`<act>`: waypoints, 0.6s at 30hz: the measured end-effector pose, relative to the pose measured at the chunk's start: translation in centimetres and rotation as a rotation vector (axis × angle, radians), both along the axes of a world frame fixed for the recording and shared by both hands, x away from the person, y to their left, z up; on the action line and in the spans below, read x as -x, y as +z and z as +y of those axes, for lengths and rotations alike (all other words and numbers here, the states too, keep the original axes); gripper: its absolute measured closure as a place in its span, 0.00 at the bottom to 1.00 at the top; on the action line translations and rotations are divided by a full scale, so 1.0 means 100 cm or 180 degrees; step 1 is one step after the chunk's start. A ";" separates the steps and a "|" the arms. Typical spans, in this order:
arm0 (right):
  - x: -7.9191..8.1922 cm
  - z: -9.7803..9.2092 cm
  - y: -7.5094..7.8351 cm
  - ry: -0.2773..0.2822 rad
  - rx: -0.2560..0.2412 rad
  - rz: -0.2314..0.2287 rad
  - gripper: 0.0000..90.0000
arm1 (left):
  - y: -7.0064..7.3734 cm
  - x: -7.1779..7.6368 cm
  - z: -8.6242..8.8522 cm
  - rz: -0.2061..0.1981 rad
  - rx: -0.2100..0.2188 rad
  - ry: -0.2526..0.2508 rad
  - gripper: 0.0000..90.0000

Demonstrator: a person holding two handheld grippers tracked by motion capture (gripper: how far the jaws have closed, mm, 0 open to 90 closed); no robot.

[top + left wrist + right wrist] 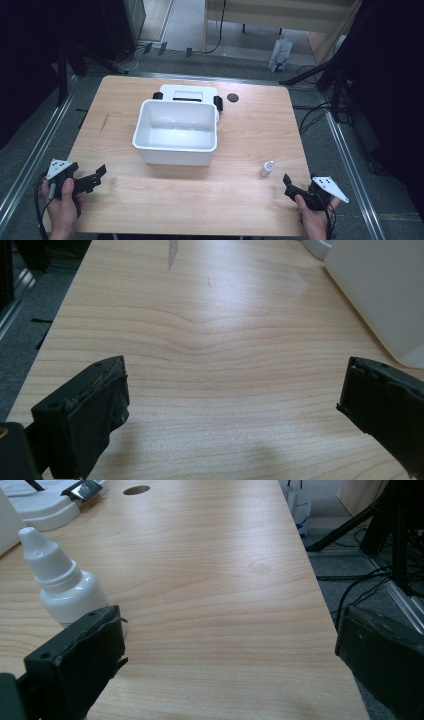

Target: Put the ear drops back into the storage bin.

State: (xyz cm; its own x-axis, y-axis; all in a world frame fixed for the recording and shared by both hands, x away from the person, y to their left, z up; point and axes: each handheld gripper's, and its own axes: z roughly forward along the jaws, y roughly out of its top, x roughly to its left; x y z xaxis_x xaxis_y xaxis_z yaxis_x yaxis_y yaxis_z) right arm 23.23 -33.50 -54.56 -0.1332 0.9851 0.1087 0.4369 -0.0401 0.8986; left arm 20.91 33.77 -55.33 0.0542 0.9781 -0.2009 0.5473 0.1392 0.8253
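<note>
High view: pale wood table [240, 130] on grey floor; white plastic bin [176, 132] near the far edge. Left gripper [97, 176] by the near left corner, right gripper [289, 184] by the near right corner, hand-held, jaws spread.

Left gripper view: bare woodgrain between the jaws.

Right gripper view: small white dropper bottle [62, 582], upright, ribbed cap, just beyond one jaw, untouched.

- A light wooden table [240, 200] is sitting mid-room, its grain catching a soft glare.
- Grey carpeted floor [350, 165] is surrounding it.
- Metal rails [30, 160] are running along the floor at 9 and 3 o'clock.
- Black cables [310, 117] are trailing at 3 o'clock.
- A pale wooden cabinet [280, 15] is standing at 12 o'clock, a white bag [280, 54] leaning below it.
- Dark curtains [395, 75] are closing off both sides.
</note>
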 end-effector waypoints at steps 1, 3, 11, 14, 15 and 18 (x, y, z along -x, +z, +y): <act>0.000 0.000 0.000 0.0005 -0.0001 0.0004 0.00 | 0.000 0.000 0.000 0.0000 0.0000 0.0000 0.00; 0.000 0.000 0.000 0.0007 -0.0018 0.0012 0.00 | 0.000 0.000 0.000 0.0002 -0.0012 0.0000 0.00; -0.001 0.002 0.000 0.0052 0.0079 0.0054 0.04 | 0.000 0.000 -0.002 0.0014 -0.0038 -0.0001 0.00; -0.001 0.005 0.001 0.0192 0.0150 0.0118 0.05 | 0.000 0.000 -0.001 0.0020 -0.0026 -0.0002 0.00; -0.001 0.006 0.001 0.0234 0.0168 0.0175 0.05 | 0.000 0.000 -0.001 0.0014 -0.0021 0.0003 0.00; -0.001 0.006 0.002 0.0282 0.0217 0.0238 0.06 | 0.000 0.000 -0.002 0.0022 -0.0034 -0.0011 0.00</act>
